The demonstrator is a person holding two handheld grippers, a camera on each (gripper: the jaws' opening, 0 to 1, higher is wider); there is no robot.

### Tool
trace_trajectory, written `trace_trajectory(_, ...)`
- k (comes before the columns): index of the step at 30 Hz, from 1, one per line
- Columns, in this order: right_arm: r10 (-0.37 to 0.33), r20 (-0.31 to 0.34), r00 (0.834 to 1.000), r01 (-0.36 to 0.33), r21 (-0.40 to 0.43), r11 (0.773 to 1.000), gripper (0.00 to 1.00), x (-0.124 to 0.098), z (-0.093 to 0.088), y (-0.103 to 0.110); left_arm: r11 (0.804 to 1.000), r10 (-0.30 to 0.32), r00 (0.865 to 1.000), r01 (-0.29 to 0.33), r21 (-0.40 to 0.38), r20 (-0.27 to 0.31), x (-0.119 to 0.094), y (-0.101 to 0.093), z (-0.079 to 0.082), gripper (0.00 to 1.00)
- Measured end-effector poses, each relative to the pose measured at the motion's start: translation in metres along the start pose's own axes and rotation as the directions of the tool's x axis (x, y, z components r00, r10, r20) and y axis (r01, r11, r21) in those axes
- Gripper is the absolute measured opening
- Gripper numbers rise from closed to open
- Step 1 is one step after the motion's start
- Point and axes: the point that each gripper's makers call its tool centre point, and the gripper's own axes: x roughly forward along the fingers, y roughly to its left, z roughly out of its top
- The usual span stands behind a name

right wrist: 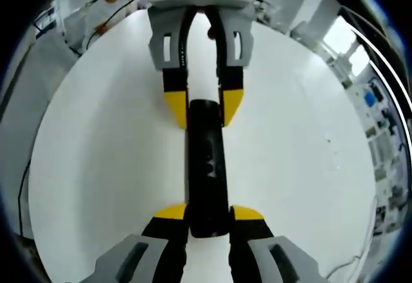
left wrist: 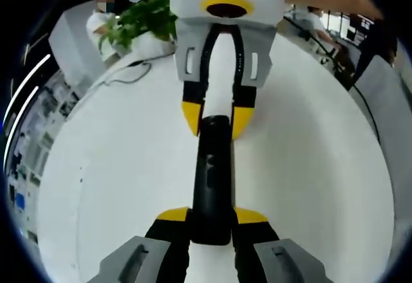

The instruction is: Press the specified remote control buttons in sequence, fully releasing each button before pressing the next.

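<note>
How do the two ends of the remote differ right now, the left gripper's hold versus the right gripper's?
None plain. The left gripper clamps one end of the black remote; the right gripper clamps the opposite end, facing the left. Shared: yellow-tipped jaws closed against the remote's sides, above the white table.

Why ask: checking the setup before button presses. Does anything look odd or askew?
Nothing spilled or damaged. The black remote is gripped at both ends, by the left claw and the right claw, above the white table.
</note>
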Motion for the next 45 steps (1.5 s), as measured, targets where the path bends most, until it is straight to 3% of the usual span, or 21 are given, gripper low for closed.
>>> trace_trajectory(15, -0.041, 0.063, 0.997, 0.036, 0.086, 0.996, 0.26, -0.007, -0.004, -0.003, 1.000, 0.019, 1.000, -0.020, -0.020, -0.020, -0.004, -0.003, -0.001, 0.26)
trace_trajectory(26, -0.090, 0.113, 0.990, 0.071, 0.158, 0.985, 0.27, -0.019, -0.009, -0.007, 0.994, 0.073, 0.997, -0.070, -0.089, 0.029, -0.021, 0.001, 0.009, 0.27)
trace_trajectory(33, -0.130, 0.173, 0.976, 0.084, 0.251, 0.964, 0.28, -0.029, -0.007, 0.001, 0.975, 0.130, 0.985, -0.107, -0.194, 0.110, -0.031, -0.005, 0.012, 0.28)
trace_trajectory(38, -0.162, 0.197, 0.967, 0.101, 0.286, 0.953, 0.30, -0.036, -0.008, 0.006, 0.966, 0.162, 0.980, -0.133, -0.220, 0.119, -0.041, -0.011, 0.009, 0.28)
trace_trajectory(42, -0.194, 0.232, 0.953, 0.110, 0.333, 0.936, 0.32, -0.045, 0.000, 0.013, 0.944, 0.203, 0.962, -0.143, -0.297, 0.183, -0.054, -0.016, 0.018, 0.30)
trace_trajectory(45, -0.210, 0.236, 0.949, 0.121, 0.341, 0.932, 0.34, -0.053, 0.001, 0.018, 0.929, 0.223, 0.956, -0.149, -0.339, 0.191, -0.063, -0.024, 0.022, 0.31)
